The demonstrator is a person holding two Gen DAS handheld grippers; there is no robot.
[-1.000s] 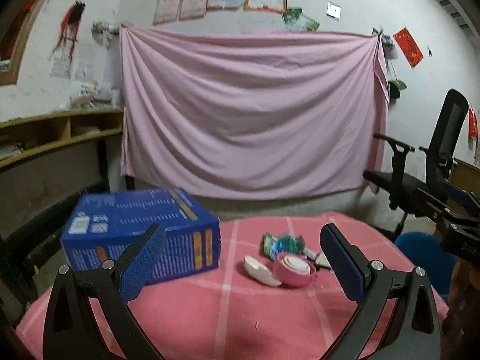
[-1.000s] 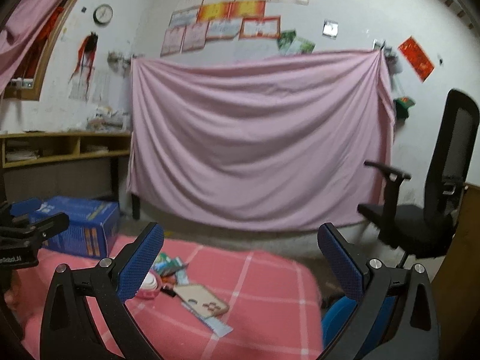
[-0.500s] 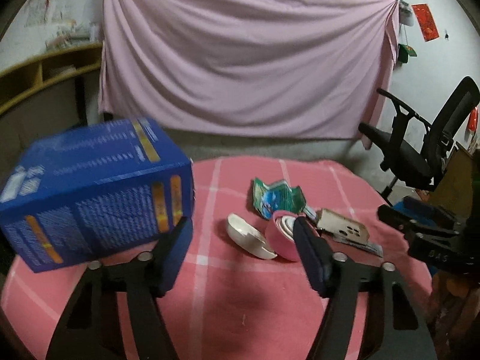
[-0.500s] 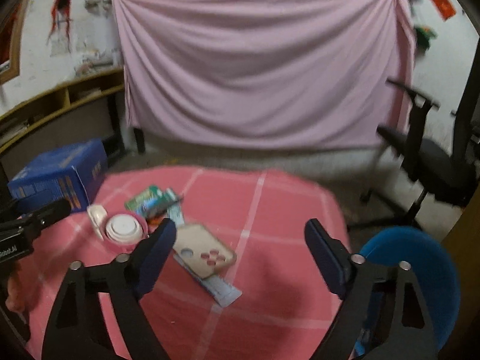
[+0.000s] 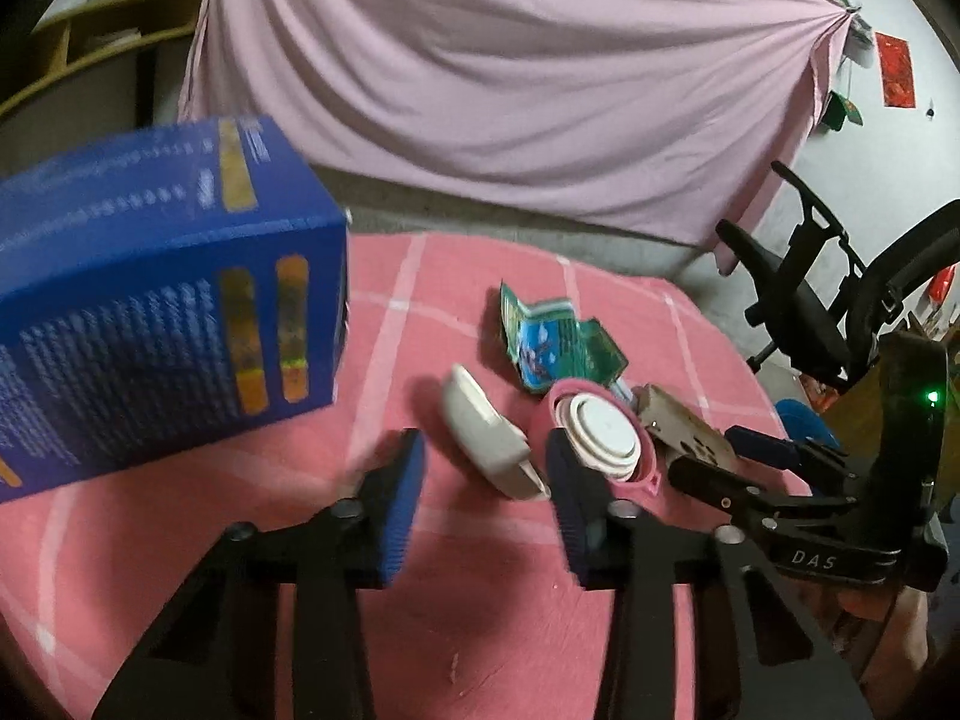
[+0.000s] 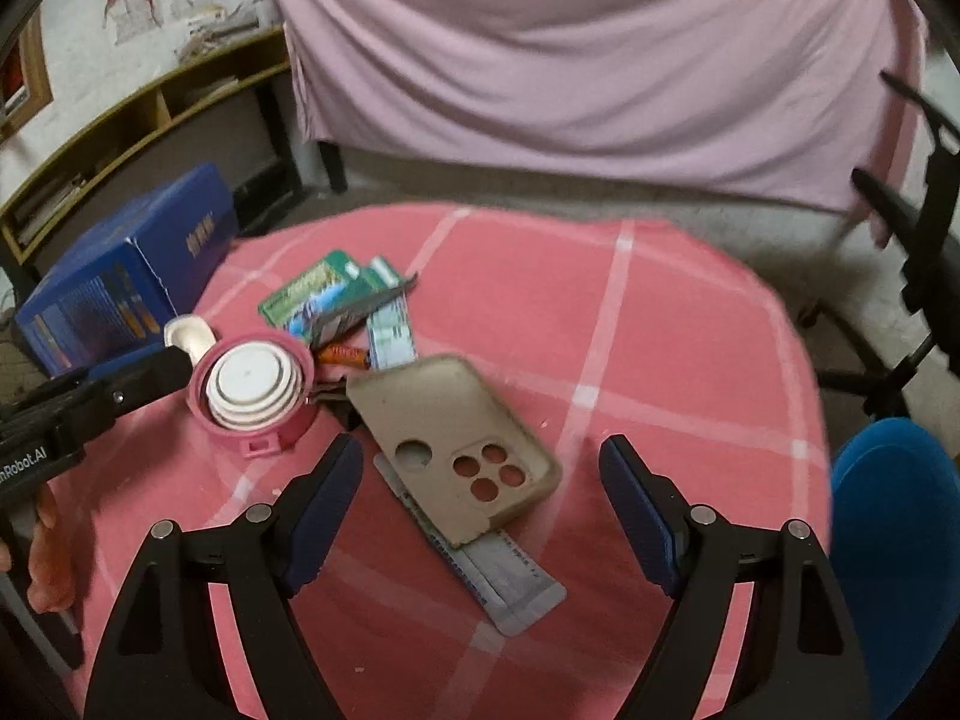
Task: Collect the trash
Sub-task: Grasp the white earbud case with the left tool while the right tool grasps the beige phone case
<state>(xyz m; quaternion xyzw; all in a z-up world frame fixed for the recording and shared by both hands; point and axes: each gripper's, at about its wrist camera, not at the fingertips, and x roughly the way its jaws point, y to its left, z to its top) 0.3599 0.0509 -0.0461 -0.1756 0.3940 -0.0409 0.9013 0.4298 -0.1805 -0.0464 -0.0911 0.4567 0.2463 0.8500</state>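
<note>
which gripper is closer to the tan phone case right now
Right. The right gripper hangs open just over the phone case, whose near end lies between its fingers. The left gripper, jaws closing, sits beyond the pink cup, by the white lid.

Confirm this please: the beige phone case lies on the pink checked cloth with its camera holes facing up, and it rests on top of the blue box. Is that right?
Not quite. The right wrist view shows the beige phone case lying partly on flat grey sachets, not the blue box, which stands apart at the cloth's far edge. The rest is correct.

One blue box, one pink cup, one phone case, two chairs
</note>
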